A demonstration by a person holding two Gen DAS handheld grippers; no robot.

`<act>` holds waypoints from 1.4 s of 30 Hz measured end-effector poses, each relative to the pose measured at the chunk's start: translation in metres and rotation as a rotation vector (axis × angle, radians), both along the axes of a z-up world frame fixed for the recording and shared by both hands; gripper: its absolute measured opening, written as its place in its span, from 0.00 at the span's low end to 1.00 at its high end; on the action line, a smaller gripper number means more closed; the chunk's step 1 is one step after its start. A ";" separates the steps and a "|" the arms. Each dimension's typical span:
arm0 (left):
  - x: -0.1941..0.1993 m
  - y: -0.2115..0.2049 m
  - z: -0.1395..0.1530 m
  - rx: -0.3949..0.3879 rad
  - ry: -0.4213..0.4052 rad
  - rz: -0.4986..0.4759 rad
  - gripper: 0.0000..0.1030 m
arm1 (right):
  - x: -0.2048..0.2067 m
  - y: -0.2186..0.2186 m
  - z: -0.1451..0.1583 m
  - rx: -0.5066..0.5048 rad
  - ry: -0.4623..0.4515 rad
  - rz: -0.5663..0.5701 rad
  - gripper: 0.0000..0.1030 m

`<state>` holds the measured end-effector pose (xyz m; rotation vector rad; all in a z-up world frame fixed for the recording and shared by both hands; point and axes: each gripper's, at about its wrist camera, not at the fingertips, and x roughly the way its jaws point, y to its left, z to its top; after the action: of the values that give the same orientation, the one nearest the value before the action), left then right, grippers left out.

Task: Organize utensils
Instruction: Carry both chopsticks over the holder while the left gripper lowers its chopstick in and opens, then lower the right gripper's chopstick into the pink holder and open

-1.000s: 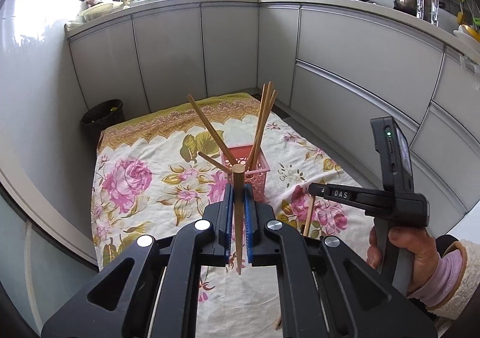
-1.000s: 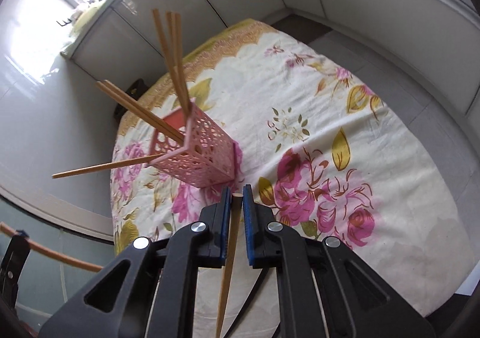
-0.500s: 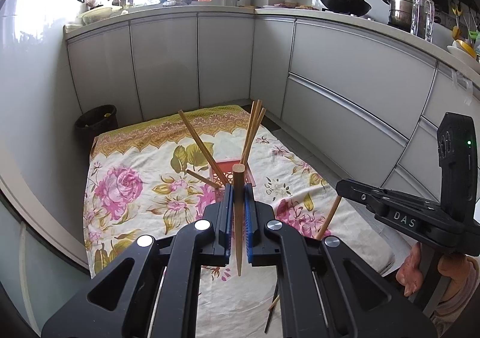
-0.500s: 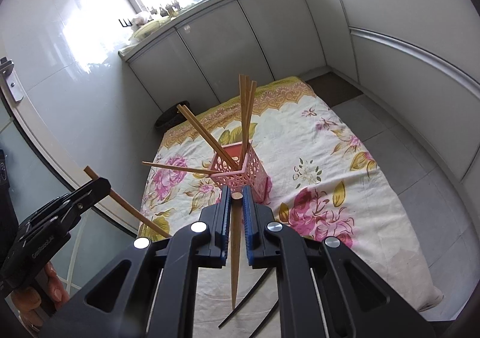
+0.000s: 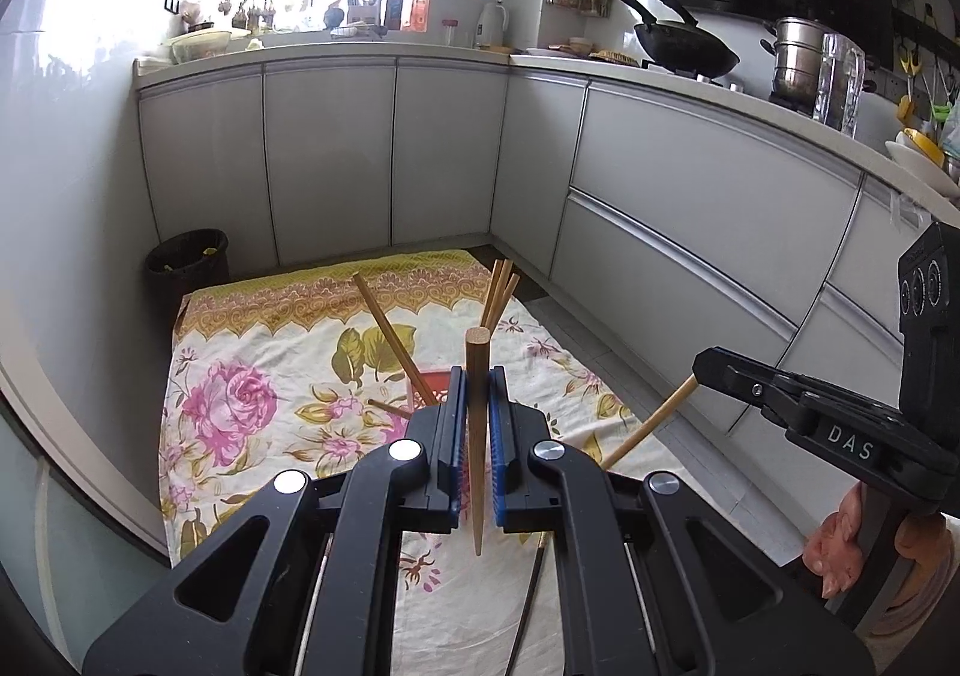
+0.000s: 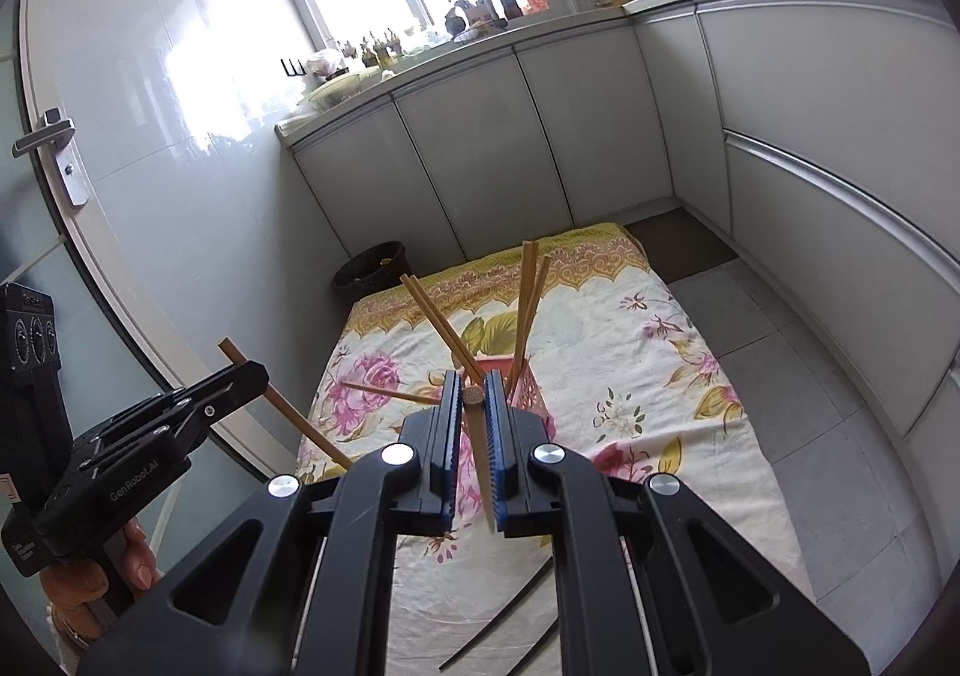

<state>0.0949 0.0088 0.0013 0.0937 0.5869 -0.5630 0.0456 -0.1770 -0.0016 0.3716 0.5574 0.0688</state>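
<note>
A pink perforated basket (image 6: 528, 385) stands on a floral cloth (image 6: 630, 352) on the floor and holds several wooden chopsticks (image 6: 441, 325). My left gripper (image 5: 477, 406) is shut on one wooden chopstick (image 5: 477, 424), held high above the cloth; it also shows in the right wrist view (image 6: 240, 382). My right gripper (image 6: 474, 406) is shut on another wooden chopstick (image 6: 480, 448); it also shows in the left wrist view (image 5: 708, 367). Part of the basket (image 5: 429, 379) peeks out behind the left fingers.
Dark chopsticks (image 6: 498, 610) lie on the near part of the cloth. A black bin (image 5: 189, 262) stands at the cloth's far left corner. Grey kitchen cabinets (image 5: 690, 208) run along the back and right. A glass door with a handle (image 6: 54, 147) is at the left.
Both grippers have risen well above the cloth, each carrying its chopstick. The basket now looks smaller and farther below. The views have tilted up toward the counters.
</note>
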 end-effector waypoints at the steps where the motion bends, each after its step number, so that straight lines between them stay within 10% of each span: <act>1: 0.002 -0.001 0.005 -0.010 -0.010 0.003 0.06 | 0.001 -0.001 0.007 -0.001 -0.012 0.002 0.08; 16: 0.081 -0.029 0.043 -0.065 -0.108 0.140 0.06 | 0.048 -0.033 0.083 0.032 -0.172 -0.012 0.08; 27: 0.127 -0.035 -0.023 -0.035 0.041 0.177 0.20 | 0.112 -0.036 0.052 0.044 -0.129 -0.016 0.08; 42: 0.086 0.013 0.042 -0.177 -0.102 0.245 0.31 | 0.151 -0.010 0.014 -0.021 -0.058 -0.016 0.08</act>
<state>0.1807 0.0215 0.0431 -0.1150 0.4391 -0.3673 0.1966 -0.1873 0.0124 0.3525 0.4978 0.0580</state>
